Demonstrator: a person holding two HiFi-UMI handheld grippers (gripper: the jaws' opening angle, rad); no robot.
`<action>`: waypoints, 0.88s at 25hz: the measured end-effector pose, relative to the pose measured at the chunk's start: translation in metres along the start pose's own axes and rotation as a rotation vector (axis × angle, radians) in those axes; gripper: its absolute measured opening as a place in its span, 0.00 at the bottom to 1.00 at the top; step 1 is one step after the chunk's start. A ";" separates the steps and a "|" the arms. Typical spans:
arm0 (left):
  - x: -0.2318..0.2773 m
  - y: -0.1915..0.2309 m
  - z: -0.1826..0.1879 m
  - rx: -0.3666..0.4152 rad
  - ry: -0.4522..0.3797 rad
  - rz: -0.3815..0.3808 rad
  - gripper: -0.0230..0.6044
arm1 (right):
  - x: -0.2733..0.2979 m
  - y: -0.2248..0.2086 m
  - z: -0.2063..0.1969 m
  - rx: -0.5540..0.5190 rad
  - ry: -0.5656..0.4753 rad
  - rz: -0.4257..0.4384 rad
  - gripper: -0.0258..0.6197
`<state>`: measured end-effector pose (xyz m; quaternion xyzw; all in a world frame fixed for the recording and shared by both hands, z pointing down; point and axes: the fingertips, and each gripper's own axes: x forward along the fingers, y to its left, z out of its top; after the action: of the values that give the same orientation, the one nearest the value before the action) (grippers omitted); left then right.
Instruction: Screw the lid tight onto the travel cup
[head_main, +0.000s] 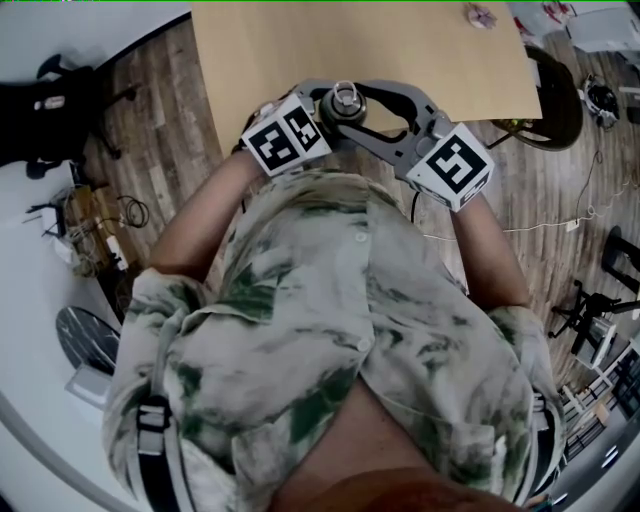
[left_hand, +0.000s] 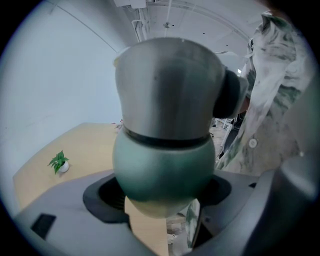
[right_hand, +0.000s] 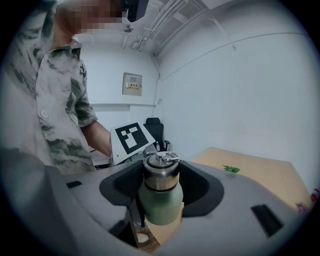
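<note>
If the lid (right_hand: 161, 172) sits crooked, twisting from here could cross the threads and jam it before it seals. A hard turn could also spin the smooth green cup (left_hand: 162, 170) inside the left gripper (left_hand: 161, 196), or let the steel lid slip out of the other one. The cup is held in the air, not standing on the table (head_main: 400, 50), so any slip means a drop.

The left gripper is closed on the cup's round green body, which fills the centre of its view between the 2 dark pads. The right gripper (right_hand: 161, 186) stands wide, with its 2 pads either side of the lid at the lower centre of its view. They seem to press on the steel band, though contact is hard to confirm. In the head view, the lid's top shows at upper centre, between both grippers.
</note>
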<state>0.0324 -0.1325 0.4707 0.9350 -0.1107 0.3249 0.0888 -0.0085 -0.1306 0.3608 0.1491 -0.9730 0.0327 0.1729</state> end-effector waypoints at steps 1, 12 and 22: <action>-0.002 0.001 -0.002 0.002 0.002 -0.001 0.65 | 0.002 0.000 0.001 0.002 -0.005 -0.010 0.42; -0.023 0.025 -0.022 -0.002 0.006 0.012 0.65 | 0.019 -0.005 0.005 0.075 -0.050 -0.124 0.43; -0.037 0.044 -0.027 0.005 -0.009 0.018 0.65 | -0.002 -0.026 -0.017 0.184 -0.069 -0.341 0.26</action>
<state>-0.0237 -0.1628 0.4726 0.9358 -0.1185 0.3216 0.0830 0.0062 -0.1526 0.3762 0.3280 -0.9320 0.0865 0.1279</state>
